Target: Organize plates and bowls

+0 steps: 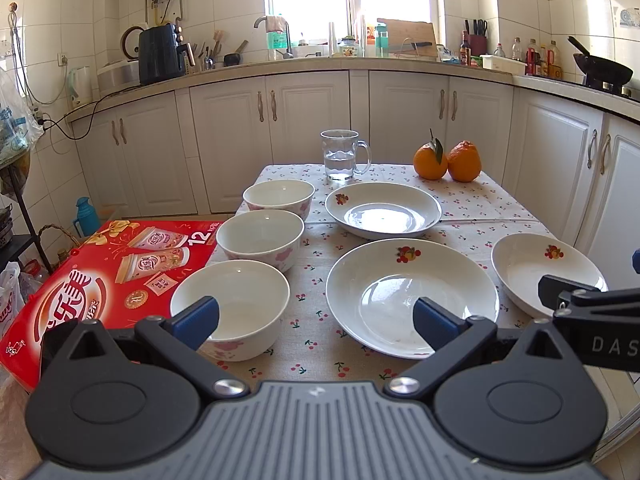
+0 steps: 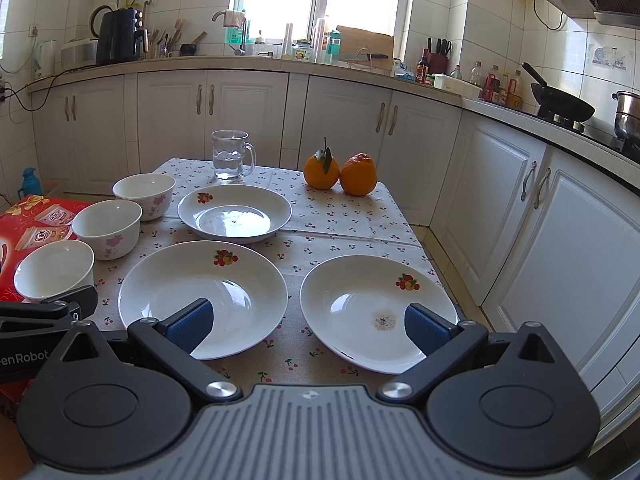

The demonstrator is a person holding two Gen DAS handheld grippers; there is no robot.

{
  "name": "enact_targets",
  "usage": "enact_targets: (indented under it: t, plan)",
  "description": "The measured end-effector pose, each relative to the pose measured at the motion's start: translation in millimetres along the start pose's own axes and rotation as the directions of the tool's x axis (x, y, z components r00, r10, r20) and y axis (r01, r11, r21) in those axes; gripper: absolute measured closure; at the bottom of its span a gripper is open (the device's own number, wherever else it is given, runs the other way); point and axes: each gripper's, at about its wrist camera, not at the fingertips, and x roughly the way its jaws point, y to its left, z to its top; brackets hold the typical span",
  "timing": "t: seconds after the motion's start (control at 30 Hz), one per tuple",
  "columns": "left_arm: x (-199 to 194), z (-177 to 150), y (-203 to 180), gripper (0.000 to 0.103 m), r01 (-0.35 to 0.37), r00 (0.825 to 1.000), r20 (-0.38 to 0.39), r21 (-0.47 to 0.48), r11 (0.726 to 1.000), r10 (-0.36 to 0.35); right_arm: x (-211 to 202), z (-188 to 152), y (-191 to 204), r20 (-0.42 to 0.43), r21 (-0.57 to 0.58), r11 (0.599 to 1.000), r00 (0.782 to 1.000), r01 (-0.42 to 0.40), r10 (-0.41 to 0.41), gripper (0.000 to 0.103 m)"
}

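Note:
Three white bowls with pink flowers stand in a row on the table's left: near bowl (image 1: 236,300) (image 2: 56,270), middle bowl (image 1: 260,240) (image 2: 108,228), far bowl (image 1: 279,196) (image 2: 144,194). Three white plates with fruit prints lie to their right: far plate (image 1: 382,208) (image 2: 234,212), near middle plate (image 1: 404,292) (image 2: 200,292), near right plate (image 1: 536,268) (image 2: 372,308). My left gripper (image 1: 316,316) hangs open, low over the near edge, between the near bowl and middle plate. My right gripper (image 2: 308,324) is open too, between the two near plates. Neither holds anything.
A glass mug of water (image 1: 340,156) (image 2: 230,156) and two oranges (image 1: 446,160) (image 2: 340,172) stand at the table's far end. A red carton (image 1: 96,276) lies left of the table. White cabinets (image 2: 540,208) line the back and right side.

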Motion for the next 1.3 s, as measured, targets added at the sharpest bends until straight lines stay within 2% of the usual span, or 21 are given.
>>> enact_targets:
  t: [0.87, 1.3]
  plan:
    - [-0.2, -0.1, 0.0, 0.001, -0.001, 1.0, 0.0, 0.002, 1.0, 0.001, -1.2, 0.5, -0.8, 0.001, -0.002, 1.0, 1.0, 0.002, -0.002, 0.0]
    - [8.7, 6.0, -8.2, 0.001, 0.012, 1.0, -0.011, 0.031, 0.999, -0.012, 8.2, 1.4, -4.4, -0.014, -0.002, 1.0, 1.0, 0.0, -0.001, 0.0]
